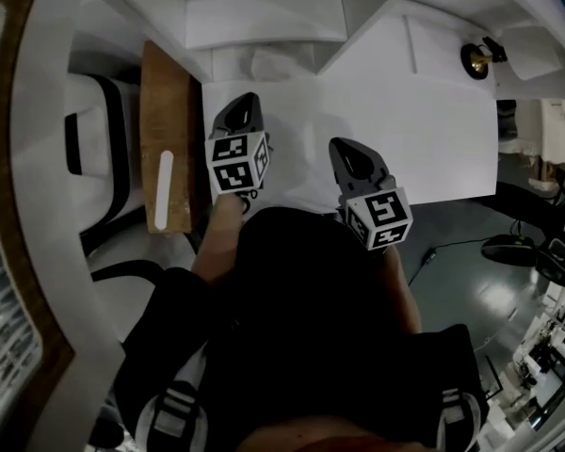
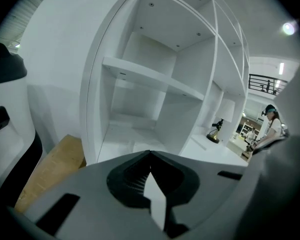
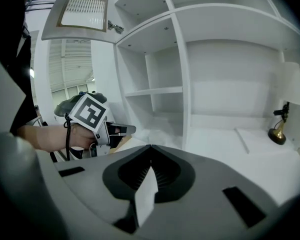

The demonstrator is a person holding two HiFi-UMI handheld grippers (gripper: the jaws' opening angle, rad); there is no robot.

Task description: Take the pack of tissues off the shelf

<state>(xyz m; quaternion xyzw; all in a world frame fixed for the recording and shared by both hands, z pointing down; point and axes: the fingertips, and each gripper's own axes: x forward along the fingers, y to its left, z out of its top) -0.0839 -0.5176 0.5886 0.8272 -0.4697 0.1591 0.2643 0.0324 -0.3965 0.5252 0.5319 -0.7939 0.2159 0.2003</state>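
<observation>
A pale, crinkled pack of tissues (image 1: 276, 64) lies on the bottom board of a white shelf unit (image 1: 424, 111), in a low compartment left of an upright divider. In the right gripper view the pack (image 3: 159, 126) shows as a faint white heap in the same compartment. My left gripper (image 1: 246, 104) points at that compartment from just in front, short of the pack, jaws together and empty. My right gripper (image 1: 345, 149) hangs further back over the shelf's white ledge, also shut with nothing in it. The left gripper (image 3: 121, 130) is also seen from the right gripper view.
A small brass figurine (image 1: 475, 59) stands on the ledge at the right. A wooden board (image 1: 166, 139) lies left of the shelf, beside a white and black seat (image 1: 99, 149). The upper compartments (image 2: 155, 49) hold nothing. A person (image 2: 270, 124) stands far off.
</observation>
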